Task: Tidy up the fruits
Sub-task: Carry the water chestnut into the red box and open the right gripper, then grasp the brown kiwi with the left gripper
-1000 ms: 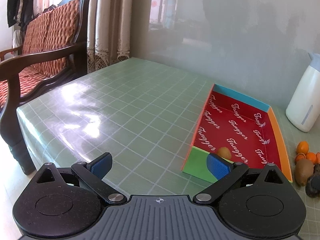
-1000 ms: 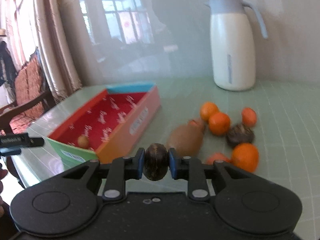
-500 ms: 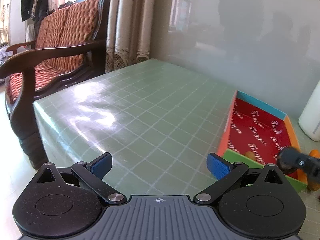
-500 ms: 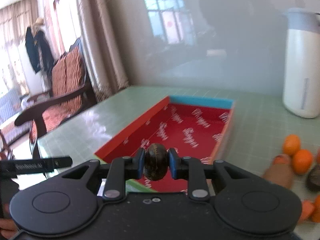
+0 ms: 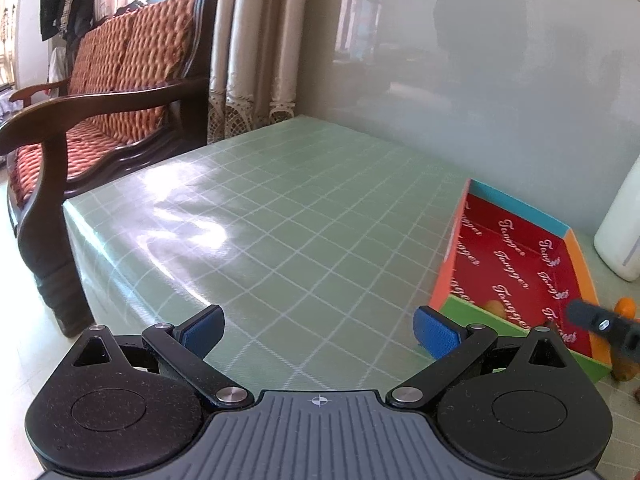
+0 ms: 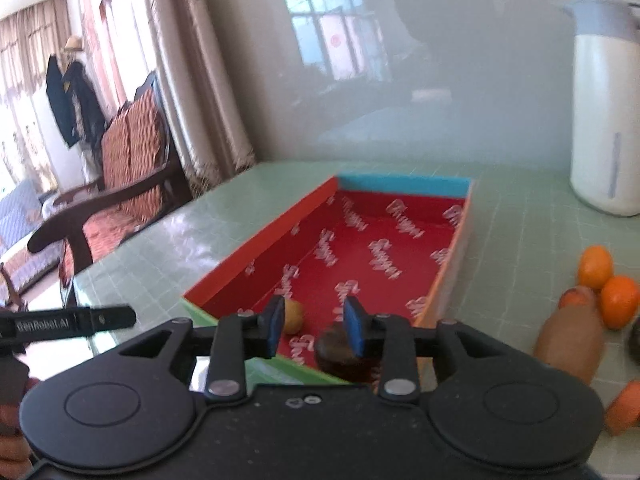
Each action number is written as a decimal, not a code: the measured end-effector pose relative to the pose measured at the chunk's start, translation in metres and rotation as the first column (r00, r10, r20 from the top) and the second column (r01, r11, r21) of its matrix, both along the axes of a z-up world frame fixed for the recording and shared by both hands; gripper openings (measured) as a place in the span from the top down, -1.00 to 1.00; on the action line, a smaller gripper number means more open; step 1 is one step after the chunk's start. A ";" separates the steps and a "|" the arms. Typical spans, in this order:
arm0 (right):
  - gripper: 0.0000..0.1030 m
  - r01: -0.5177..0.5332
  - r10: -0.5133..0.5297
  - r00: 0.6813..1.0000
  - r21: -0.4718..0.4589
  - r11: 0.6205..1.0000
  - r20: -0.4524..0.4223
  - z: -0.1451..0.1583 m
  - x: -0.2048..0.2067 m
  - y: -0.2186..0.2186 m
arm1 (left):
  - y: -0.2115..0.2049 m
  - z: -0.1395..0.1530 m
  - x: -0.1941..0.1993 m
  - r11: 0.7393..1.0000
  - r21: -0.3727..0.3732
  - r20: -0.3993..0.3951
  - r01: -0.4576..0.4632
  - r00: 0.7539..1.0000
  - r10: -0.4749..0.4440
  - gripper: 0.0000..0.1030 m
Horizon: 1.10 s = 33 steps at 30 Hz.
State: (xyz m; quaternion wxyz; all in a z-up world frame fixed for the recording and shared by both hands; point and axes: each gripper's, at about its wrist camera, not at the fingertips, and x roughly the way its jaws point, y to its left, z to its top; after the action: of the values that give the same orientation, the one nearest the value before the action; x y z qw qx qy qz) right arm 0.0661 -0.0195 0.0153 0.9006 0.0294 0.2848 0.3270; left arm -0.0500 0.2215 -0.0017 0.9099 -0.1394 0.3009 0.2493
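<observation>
Two fruits lie in the shallow red-floored cardboard box (image 6: pixel 380 240): a small tan round fruit (image 6: pixel 293 317) and a dark brown round fruit (image 6: pixel 334 350), just below the right tongs (image 6: pixel 316 326), whose jaws are opening with nothing pinched. Left tongs (image 5: pixel 318 330) are spread and empty. Several orange tangerines (image 6: pixel 618 306) and a brown kiwi (image 6: pixel 570 344) wait on the green checked bench (image 6: pixel 520 240).

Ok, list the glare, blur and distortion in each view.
Left wrist: sharp, window glare on the tablecloth, fisheye bending at the edges. Right wrist: soft motion blur over the box, oranges and jug; reflections on the glossy wall.
</observation>
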 end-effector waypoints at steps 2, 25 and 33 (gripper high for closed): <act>0.37 0.034 -0.035 0.999 0.022 0.999 0.012 0.005 0.000 -0.013 | -0.005 0.001 0.002 1.000 0.004 0.004 0.011 1.000 -0.011 -0.94; -1.00 0.721 -0.710 0.693 -0.097 0.687 0.122 0.019 -0.009 -0.204 | -0.150 0.022 0.034 0.919 0.184 0.072 0.349 0.927 -0.367 -0.95; -1.00 0.812 -0.786 0.582 -0.101 0.575 0.208 0.025 -0.036 -0.248 | -0.223 0.024 0.057 0.839 0.236 0.041 0.490 0.858 -0.513 -0.95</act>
State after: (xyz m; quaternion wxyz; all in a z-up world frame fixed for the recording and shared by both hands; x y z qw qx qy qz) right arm 0.0304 -0.2680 0.0402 0.9670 0.0481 0.2061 -0.1419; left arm 0.0075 -0.0010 0.0223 0.9672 0.0320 0.2505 0.0262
